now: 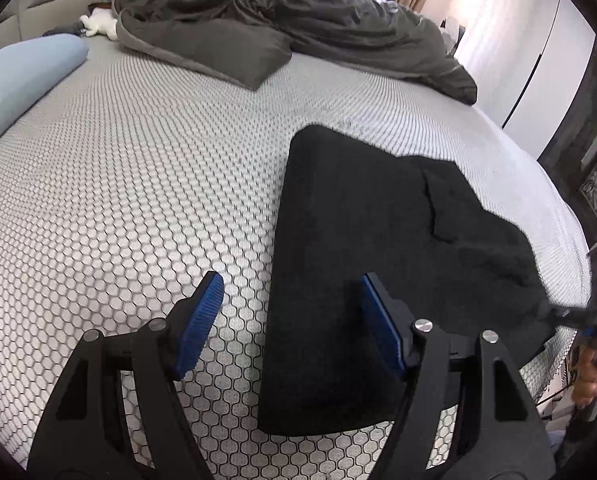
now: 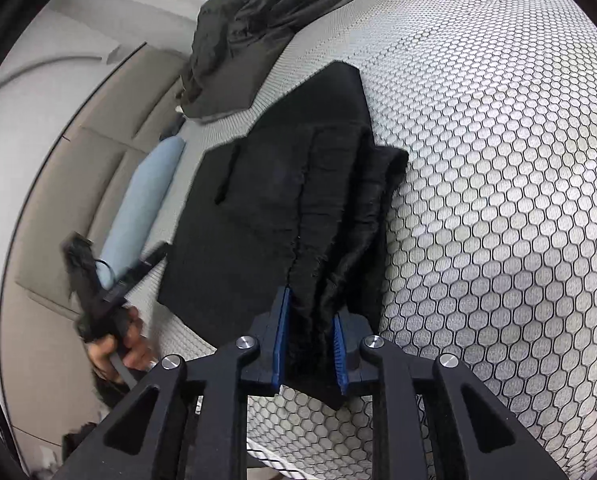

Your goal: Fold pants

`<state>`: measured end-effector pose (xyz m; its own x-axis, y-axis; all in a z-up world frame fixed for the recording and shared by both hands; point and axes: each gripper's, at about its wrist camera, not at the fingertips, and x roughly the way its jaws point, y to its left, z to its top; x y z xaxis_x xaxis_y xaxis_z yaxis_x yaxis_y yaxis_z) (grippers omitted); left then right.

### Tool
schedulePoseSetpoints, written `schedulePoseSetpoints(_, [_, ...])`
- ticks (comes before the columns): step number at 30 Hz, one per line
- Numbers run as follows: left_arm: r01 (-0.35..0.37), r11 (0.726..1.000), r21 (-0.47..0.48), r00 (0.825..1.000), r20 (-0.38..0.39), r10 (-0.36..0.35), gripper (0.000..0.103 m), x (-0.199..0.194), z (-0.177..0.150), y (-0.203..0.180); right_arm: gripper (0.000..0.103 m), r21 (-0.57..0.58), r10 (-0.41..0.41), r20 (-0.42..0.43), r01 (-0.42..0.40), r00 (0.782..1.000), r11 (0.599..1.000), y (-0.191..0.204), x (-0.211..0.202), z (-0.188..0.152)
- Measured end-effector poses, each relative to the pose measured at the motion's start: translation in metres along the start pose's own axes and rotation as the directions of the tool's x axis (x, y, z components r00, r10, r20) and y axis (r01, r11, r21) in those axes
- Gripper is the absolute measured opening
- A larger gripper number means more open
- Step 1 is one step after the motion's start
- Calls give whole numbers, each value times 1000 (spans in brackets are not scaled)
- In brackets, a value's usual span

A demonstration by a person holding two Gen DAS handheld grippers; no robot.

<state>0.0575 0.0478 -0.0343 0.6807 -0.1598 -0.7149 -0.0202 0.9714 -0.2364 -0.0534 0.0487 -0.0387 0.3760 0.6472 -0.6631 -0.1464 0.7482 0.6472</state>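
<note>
Bed: honeycomb-patterned cover, grey duvet far ahead of jaws. Left gripper: jaws apart, empty, straddling pants edge. Right gripper: jaws clamped on pants.

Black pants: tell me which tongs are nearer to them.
Right. The right tongs are shut on the black pants, gripping bunched fabric. The left tongs hang open above the pants' edge.

Bed: grey-white cover with a dark honeycomb pattern | black pants lie folded on it, toward one side edge | dark grey duvet bunched in a heap at the far end | pale blue bolster pillow along the opposite edge | small white item, too blurred to name, beside the duvet
</note>
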Motion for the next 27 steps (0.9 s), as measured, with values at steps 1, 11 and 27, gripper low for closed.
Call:
schedulePoseSetpoints(1, [2, 1000, 1, 1000, -12, -2, 67, 4, 0, 0, 28, -10, 5, 16, -5, 1000, 1000, 4, -7, 2])
schedulePoseSetpoints(11, [88, 994, -59, 993, -76, -92, 43, 18, -10, 1, 42, 119, 63, 75, -72, 995, 990, -23, 4, 19])
schedulePoseSetpoints(27, [100, 983, 153, 989, 91, -115, 49, -27, -14, -53, 35, -205, -77, 240, 128, 968, 970, 74, -23, 31])
